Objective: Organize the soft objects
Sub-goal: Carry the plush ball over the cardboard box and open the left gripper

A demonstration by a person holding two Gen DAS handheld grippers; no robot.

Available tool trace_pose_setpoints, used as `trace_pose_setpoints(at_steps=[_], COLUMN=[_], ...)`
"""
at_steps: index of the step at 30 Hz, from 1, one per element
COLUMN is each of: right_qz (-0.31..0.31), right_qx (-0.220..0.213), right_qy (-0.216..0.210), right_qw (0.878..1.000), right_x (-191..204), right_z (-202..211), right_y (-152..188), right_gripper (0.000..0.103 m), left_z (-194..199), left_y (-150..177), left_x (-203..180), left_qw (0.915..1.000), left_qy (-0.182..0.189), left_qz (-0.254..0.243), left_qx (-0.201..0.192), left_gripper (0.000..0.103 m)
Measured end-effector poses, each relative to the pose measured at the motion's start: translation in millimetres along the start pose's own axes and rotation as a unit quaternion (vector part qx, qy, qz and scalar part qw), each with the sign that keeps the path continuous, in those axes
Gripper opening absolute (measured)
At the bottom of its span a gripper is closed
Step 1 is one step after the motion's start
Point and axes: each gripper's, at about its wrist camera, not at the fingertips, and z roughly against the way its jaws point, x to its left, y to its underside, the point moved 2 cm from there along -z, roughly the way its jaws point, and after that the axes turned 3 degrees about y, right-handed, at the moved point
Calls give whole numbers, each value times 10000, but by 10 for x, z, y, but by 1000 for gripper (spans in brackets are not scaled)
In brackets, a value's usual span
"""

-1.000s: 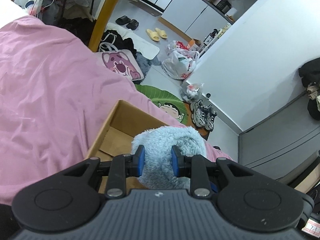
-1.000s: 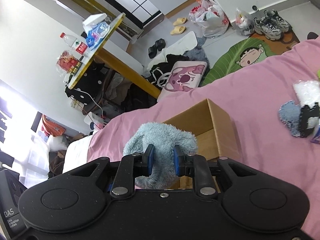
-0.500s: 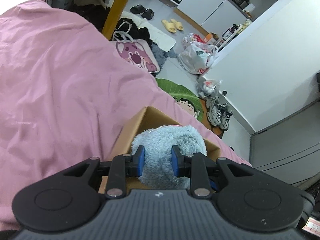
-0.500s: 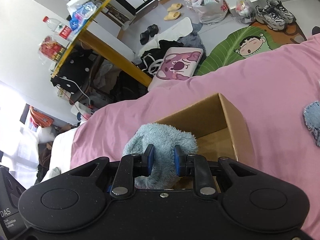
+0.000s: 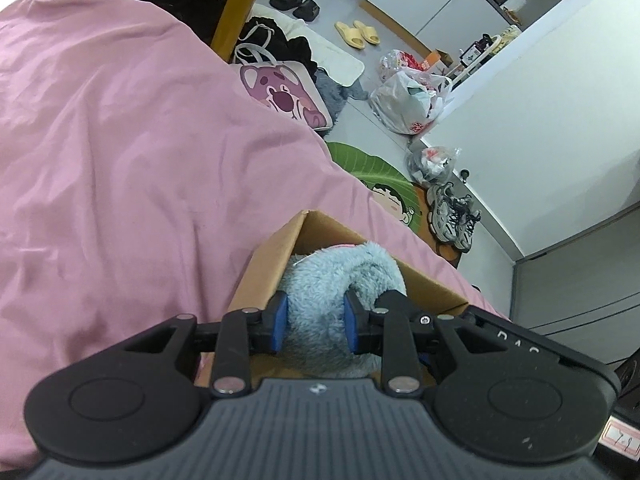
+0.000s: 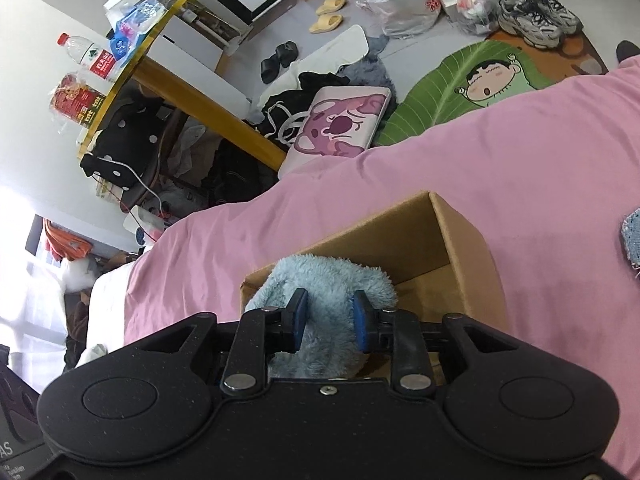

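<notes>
Box [image 6: 460,236] floor hidden – denim patch [image 6: 632,240] cut off.

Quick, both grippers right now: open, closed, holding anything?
Left gripper: closed on the blue fluffy cloth, over the cardboard box.
Right gripper: closed on the same blue fluffy cloth.

Fluffy blue plush [image 5: 320,304] inside cardboard box [image 6: 460,240]

Grey floor [image 5: 384,136], white wall [image 5: 540,92], yellow table [image 6: 168,68].
</notes>
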Motion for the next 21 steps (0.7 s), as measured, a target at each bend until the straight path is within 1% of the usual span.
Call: trace_pose_setpoints(at_steps=[2,5,7,8,11,13,19,21], right_qz=[30,121,75,60,72,91,115,181], right_qx=[20,26,25,6,-68,-93,-189,-248], right_qy=[-89,-69,-130,-175,-255,-261,-278,-278], right_qw=[10000,9999,9999,9998,9996,9996,9994,9991], right_x=[6,16,6,1,16,19,-30,-58], right_z=[39,86,121,144,214,270,532,622], right_y=[3,26,43,41,54,54,83,89], right_gripper=[33,33,34,37,49,50,50,54], left_z=[-1,11,26,40,85,133,324,406], left_y=[0,2,6,15,39,51,96,116], left_x=[-17,-28,-41,-49,-56,-59,-115,-153], left_qw=[10000,10000,9999,9999,9999,9999,9996,9994], left_qy=[-21,-48,-93,-100,-150,-120,-239,-256], left_qz=[1,27,2,-14,-34,-33,-106,-155], left_qx=[2,50,75,80,63,30,-138,-199], left_gripper=[28,29,30,30,31,32,33,35])
